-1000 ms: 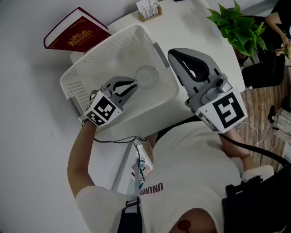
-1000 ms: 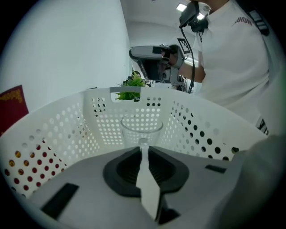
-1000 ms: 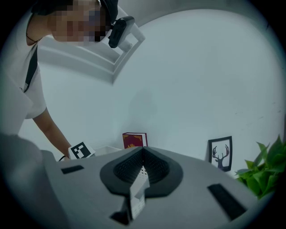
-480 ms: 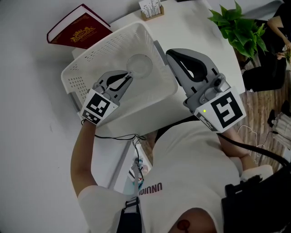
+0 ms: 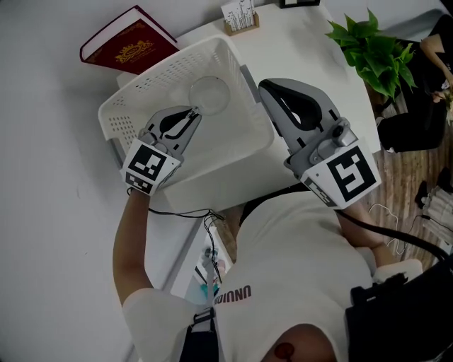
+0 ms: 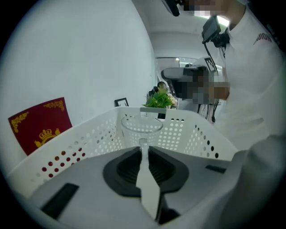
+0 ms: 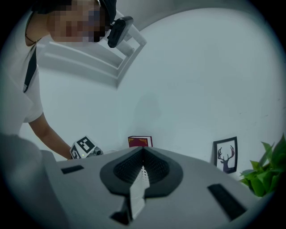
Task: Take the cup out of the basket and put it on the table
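Within basket | left gripper fingers pinch cup rim, base hidden | right gripper fingers closed

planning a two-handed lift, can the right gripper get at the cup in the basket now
Probably yes: the basket is open-topped, the right gripper hangs beside it with shut jaws, and the left gripper clamps only the near rim of the clear cup.

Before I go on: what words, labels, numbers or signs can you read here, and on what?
Nothing reads cleanly.
Shirt: lettering seen upside down, not reliably readable.
Red book: gold crest, print too small.
Cards in holder: too blurred.
Left claw and right claw: square marker patterns, no words.
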A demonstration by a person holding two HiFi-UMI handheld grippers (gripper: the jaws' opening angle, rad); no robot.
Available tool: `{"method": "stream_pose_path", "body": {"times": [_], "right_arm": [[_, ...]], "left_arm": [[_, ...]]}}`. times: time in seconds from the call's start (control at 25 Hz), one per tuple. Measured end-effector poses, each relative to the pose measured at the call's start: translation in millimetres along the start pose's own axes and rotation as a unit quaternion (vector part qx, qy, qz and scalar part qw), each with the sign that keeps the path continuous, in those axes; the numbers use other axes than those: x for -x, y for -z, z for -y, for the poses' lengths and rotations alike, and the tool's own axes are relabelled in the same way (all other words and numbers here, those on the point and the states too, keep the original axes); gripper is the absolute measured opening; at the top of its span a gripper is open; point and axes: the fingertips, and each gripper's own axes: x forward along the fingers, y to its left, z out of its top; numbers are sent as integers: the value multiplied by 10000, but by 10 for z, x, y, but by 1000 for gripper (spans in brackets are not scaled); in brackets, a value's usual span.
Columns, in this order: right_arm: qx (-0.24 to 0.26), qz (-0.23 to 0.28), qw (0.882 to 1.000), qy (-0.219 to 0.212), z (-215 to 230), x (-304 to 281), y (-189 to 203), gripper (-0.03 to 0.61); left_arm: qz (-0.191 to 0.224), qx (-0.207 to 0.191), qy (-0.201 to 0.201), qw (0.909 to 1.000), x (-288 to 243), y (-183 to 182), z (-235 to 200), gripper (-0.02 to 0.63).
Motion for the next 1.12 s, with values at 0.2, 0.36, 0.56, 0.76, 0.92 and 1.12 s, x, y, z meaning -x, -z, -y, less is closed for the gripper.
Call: {"method": "stream_pose_path", "body": {"times": [0.2, 0.36, 0.56, 0.76, 0.92, 1.12], "right_arm": [[-1, 97, 9999, -117, -58, -5, -53, 18], [14, 175, 9997, -189, -112, -3, -89, 17], [31, 258, 9992, -303, -192, -5, -134, 18], [150, 267, 9989, -347, -246, -13, -156, 18], [164, 322, 9985, -408, -292, -14, -177, 18], [134, 389, 9980, -471, -329, 6, -216, 17]], "left_arm": [[108, 166, -491, 9986, 139, -58, -98, 43], [102, 148, -758, 9970, 276, -121, -117, 43], [228, 126, -1055, 9941, 445, -230, -185, 43], [342, 198, -1274, 9911, 573, -328, -247, 43], [342, 142, -1556, 9871, 659, -415, -296, 43], [412, 240, -1888, 9809, 766, -527, -318, 43]]}}
